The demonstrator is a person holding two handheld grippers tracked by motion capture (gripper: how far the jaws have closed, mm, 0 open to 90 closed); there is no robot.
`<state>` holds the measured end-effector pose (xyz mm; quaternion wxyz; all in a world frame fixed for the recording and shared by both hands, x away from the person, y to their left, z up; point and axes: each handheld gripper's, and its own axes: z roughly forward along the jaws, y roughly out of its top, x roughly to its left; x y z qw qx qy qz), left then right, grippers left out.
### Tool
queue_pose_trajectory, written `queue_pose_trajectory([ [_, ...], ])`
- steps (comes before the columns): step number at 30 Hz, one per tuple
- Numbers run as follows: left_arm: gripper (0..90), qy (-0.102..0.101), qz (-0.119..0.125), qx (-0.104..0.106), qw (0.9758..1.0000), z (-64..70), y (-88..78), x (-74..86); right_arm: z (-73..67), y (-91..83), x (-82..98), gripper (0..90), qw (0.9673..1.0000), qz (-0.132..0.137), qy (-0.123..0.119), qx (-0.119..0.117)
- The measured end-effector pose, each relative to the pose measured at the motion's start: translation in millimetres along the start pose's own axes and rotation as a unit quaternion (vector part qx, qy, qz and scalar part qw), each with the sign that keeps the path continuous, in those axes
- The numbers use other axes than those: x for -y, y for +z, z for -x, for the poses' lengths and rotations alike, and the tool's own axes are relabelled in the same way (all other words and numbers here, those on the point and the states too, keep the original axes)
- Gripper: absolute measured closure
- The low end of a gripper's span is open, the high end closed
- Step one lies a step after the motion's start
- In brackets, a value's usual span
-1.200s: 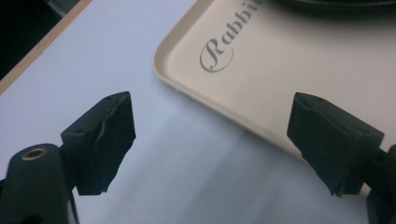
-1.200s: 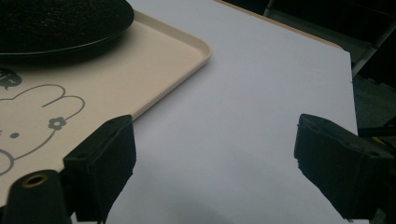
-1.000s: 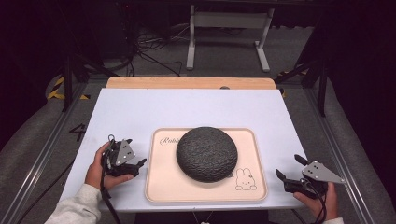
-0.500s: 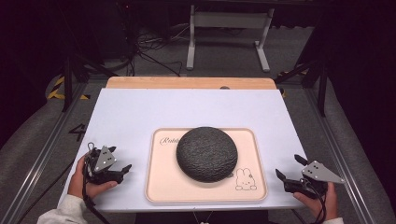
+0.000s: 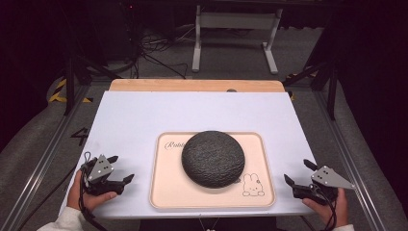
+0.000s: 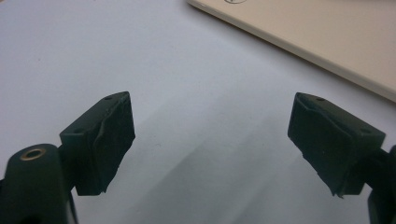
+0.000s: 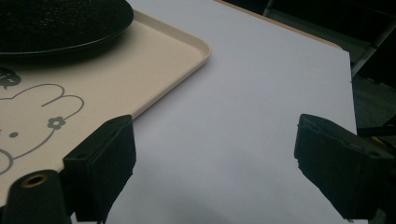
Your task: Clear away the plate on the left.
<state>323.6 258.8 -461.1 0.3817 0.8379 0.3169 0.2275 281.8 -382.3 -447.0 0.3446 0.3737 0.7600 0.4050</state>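
White table top [image 5: 144, 120] seen from above, with a strip of pale wood along its far edge. Near the front edge, centred, a cream tray [image 5: 166, 192] with rounded corners, lying flat. On the tray, a dark, rough-textured domed object [image 5: 213, 158], round in outline, sitting slightly toward the tray's far side. Printed on the tray's bare surface: a line-drawn rabbit [image 5: 252, 185] near the front right corner, and cursive lettering near the far left corner, partly hidden by the dome.

At the table's front left corner, left gripper [image 5: 120, 169] held in a hand [image 5: 89, 195], jaws spread apart with nothing between them, pointing right toward the tray and well short of its left edge. Grey 3-cornered plate on top. From the left gripper view, 2 black pads [image 6: 100, 140] wide apart over bare white surface [image 6: 187, 93], tray edge [image 6: 299, 51] crossing the upper right corner.

At the table's front right corner, right gripper [image 5: 298, 172] held in the other hand [image 5: 332, 204], jaws likewise spread and empty, pointing left toward the tray's right edge and just beside it. From the right gripper view, 2 black pads [image 7: 105, 163] wide apart, tray corner [image 7: 201, 49] and rabbit drawing [image 7: 42, 116] at left, the dark dome [image 7: 60, 21] at top left.

Beyond the table, dim floor with cables and a metal stand [image 5: 235, 33].
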Motion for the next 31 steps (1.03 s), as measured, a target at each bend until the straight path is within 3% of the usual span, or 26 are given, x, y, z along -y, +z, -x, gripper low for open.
queue_pose_trajectory([
  [31,15.8,0.004,-0.003,-0.002,1.0,0.0,3.8,-3.7,2.6,-1.6,1.0,13.2,0.9999,0.005,0.009,0.003],
])
